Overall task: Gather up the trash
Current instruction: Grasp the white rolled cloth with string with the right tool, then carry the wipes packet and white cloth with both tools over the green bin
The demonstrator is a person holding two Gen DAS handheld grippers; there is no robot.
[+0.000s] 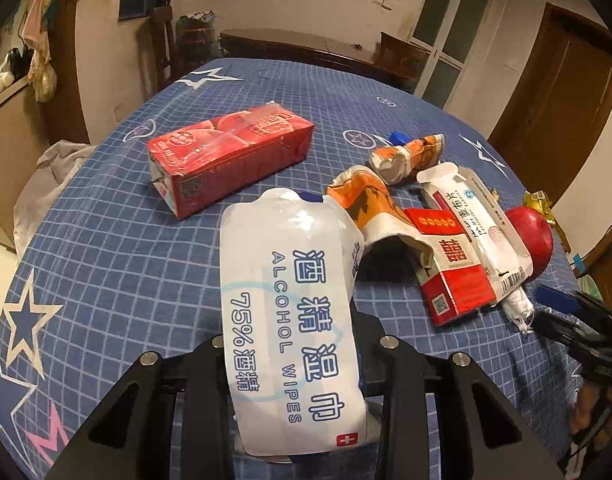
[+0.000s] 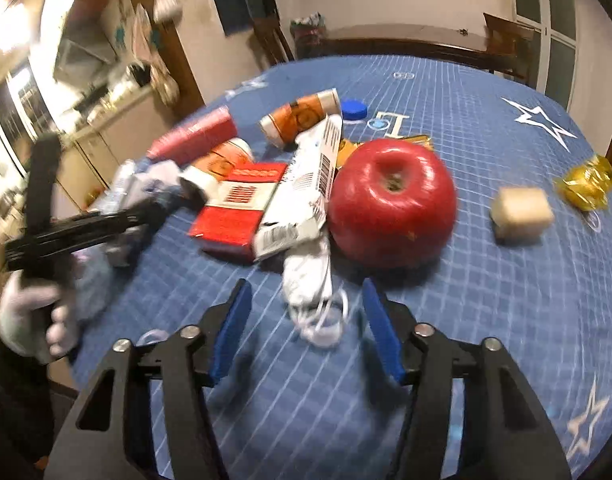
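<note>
Room: dim household room is showing behind a surface (image 1: 105,264) draped in a blue star-print grid cloth.
Left tongs: your left tongs (image 1: 301,400) are pinching the alcohol wipes pack (image 1: 293,312), which is standing up out of the jaws at the near edge of the left wrist view.
Right tongs: your right tongs (image 2: 306,328) are standing spread, nothing between the blue pads, and are closing in on the white crumpled mask (image 2: 312,292) lying just beyond them.
Trash pile: red cigarette box (image 2: 235,216), white medicine carton (image 2: 306,184) and orange crushed cups (image 2: 301,118) are lying together just left of the red apple (image 2: 392,204); the red drink carton (image 1: 229,156) is sitting apart, far left.
Step in hand: you are, by my reading, holding one piece while reaching for the next.
Next move: you are needing to bring the pads around the mask's loose straps and close, keeping clear of the apple, which is likely no trash.
</note>
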